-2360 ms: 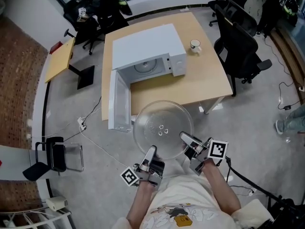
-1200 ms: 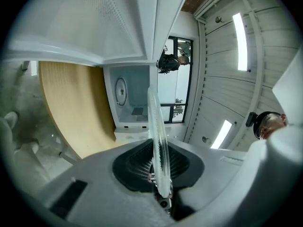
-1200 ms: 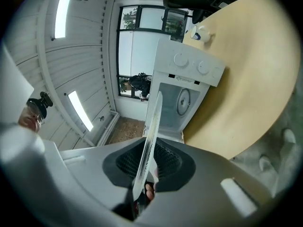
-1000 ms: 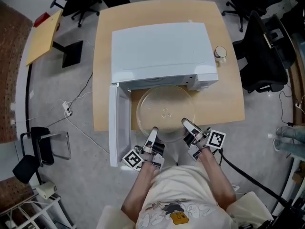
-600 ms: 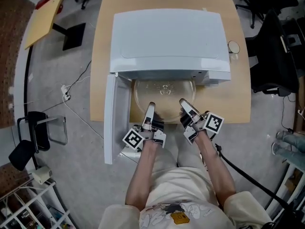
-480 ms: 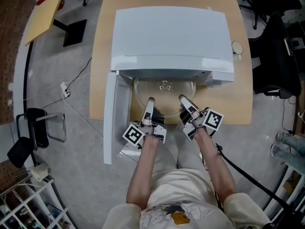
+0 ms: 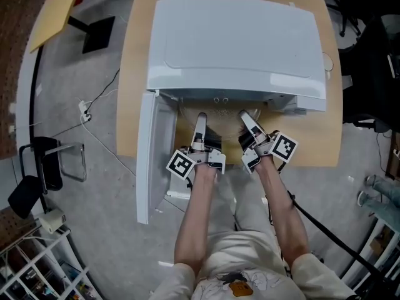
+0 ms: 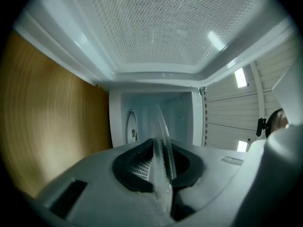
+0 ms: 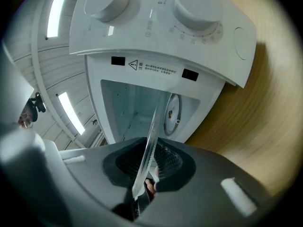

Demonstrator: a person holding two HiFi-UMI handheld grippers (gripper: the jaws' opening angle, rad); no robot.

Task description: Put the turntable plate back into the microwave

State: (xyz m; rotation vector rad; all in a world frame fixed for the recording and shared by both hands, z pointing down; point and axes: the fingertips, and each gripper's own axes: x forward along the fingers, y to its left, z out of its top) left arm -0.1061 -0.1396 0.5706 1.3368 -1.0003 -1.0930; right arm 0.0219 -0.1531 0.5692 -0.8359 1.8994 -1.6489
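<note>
The white microwave [image 7: 237,42] stands on the wooden table [image 7: 130,105], its door [image 7: 153,155] swung open to the left. The clear glass turntable plate [image 7: 220,114] reaches into the cavity, mostly hidden under the oven's top. My left gripper [image 7: 200,120] is shut on the plate's near rim. My right gripper [image 7: 245,119] grips the rim beside it, and its jaws are opening with the glass still between the pads. In the left gripper view the plate's edge [image 8: 163,141] runs between the pads toward the cavity's back wall. The right gripper view shows the same edge [image 9: 152,131] below the control knobs [image 9: 196,11].
The open door stands close beside my left forearm. A mug [image 7: 327,61] peeks out past the microwave's right side. A black chair [image 7: 37,167] and a cable [image 7: 106,142] are on the floor at the left, a wire rack [image 7: 37,255] at lower left.
Both grippers have carried the plate forward and lower, from in front of the microwave into its opening. Most of the plate is now hidden under the oven's top.
</note>
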